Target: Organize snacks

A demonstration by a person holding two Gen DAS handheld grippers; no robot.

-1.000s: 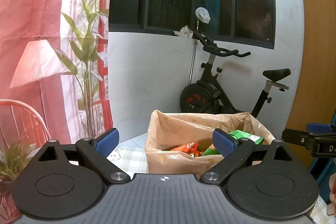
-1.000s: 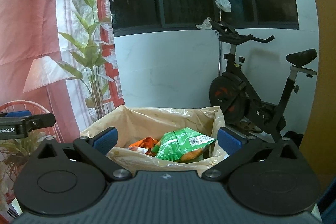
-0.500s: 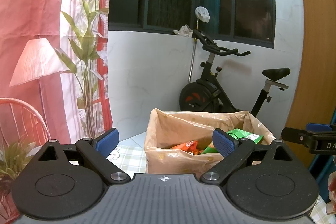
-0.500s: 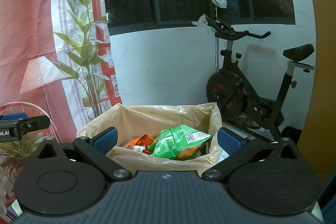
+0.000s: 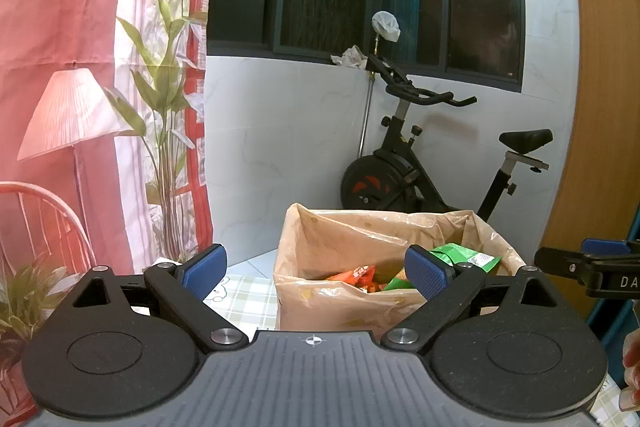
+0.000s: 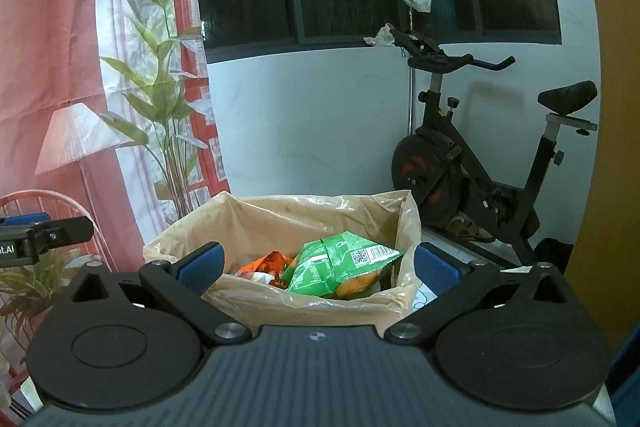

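Observation:
A box lined with a tan plastic bag (image 5: pixel 340 251) (image 6: pixel 280 215) stands just ahead of both grippers. Inside lie a green snack packet (image 6: pixel 340 263) (image 5: pixel 460 255) and orange-red packets (image 5: pixel 352 273) (image 6: pixel 264 263). My left gripper (image 5: pixel 314 267) is open with nothing between its blue pads, held before the box's near left side. My right gripper (image 6: pixel 316 267) is open too and empty, facing the box with the green packet in the gap's line of sight. Each gripper's tip shows at the edge of the other's view.
A checked tablecloth (image 5: pixel 240 295) covers the table under the box. An exercise bike (image 5: pixel 420 163) (image 6: pixel 472 163) stands behind by a white wall. A curtain with printed plants (image 5: pixel 160 87) hangs at the left. A wooden panel (image 5: pixel 600 107) rises at the right.
Both views have shifted only slightly; the box sits a little lower and closer in the right wrist view. Both grippers stay open and empty.

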